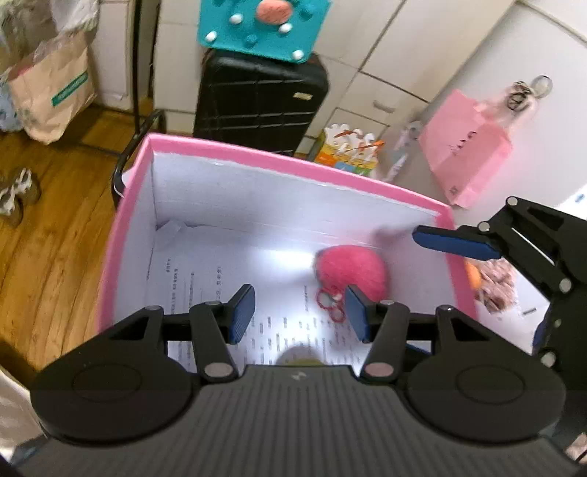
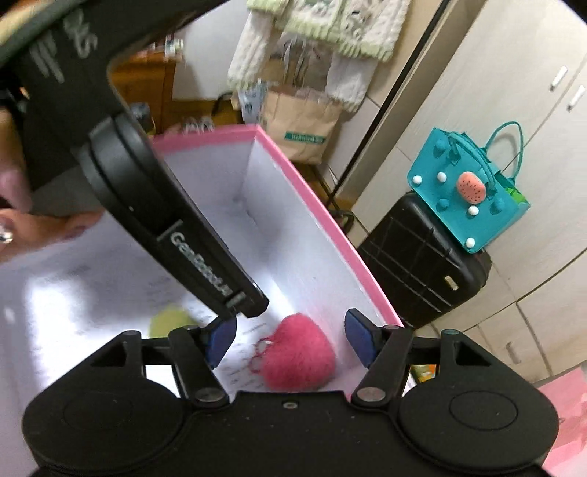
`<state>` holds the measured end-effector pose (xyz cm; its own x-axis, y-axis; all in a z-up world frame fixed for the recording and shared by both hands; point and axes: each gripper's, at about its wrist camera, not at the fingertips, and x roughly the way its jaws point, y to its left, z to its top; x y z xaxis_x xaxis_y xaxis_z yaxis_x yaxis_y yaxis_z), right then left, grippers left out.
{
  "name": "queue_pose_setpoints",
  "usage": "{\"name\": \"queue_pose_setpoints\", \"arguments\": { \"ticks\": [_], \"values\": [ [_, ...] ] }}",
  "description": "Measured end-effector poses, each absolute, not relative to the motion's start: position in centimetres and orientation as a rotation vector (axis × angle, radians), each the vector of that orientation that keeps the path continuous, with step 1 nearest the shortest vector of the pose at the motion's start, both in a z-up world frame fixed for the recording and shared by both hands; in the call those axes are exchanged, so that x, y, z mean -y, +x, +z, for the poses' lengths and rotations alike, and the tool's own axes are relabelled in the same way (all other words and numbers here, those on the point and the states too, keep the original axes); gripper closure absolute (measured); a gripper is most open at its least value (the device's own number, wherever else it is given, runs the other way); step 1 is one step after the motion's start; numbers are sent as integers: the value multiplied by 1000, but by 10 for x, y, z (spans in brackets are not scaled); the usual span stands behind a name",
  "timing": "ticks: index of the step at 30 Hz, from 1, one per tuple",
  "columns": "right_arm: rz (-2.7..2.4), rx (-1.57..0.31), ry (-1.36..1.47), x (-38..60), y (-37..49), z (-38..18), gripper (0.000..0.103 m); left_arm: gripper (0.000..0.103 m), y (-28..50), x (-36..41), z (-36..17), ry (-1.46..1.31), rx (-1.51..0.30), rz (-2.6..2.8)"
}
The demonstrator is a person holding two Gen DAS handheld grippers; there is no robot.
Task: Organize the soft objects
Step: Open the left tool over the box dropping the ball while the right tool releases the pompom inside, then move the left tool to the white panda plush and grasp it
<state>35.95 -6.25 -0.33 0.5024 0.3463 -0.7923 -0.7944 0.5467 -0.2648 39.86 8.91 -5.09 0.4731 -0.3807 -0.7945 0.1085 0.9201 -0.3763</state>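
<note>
A pink fluffy pom-pom with a red key ring lies on the paper floor of a pink-rimmed white box. It also shows in the right wrist view, inside the box. A yellow-green soft ball lies in the box too, and peeks out under my left gripper's body. My left gripper is open and empty above the box. My right gripper is open and empty, above the pom-pom; one of its fingers reaches over the box's right rim.
A black suitcase with a teal bag on top stands behind the box. A pink paper bag hangs on white cabinets. A brown paper bag sits on the wooden floor. A fuzzy brown-pink object lies right of the box.
</note>
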Motion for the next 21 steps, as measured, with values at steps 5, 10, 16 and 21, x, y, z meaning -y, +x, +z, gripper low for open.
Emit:
{"name": "queue_pose_setpoints", "arguments": {
  "ticks": [5, 10, 16, 21],
  "values": [
    [778, -806, -484, 93, 337, 27, 33, 50, 366, -92, -17, -230, -978, -357],
    [761, -852, -318, 121, 321, 46, 32, 49, 325, -86, 18, -131, -906, -394],
    [720, -844, -224, 146, 290, 64, 32, 45, 275, -72, 50, -63, -846, -437],
    [720, -847, -152, 165, 262, 79, 32, 42, 232, -62, 78, -20, -818, -483]
  ]
}}
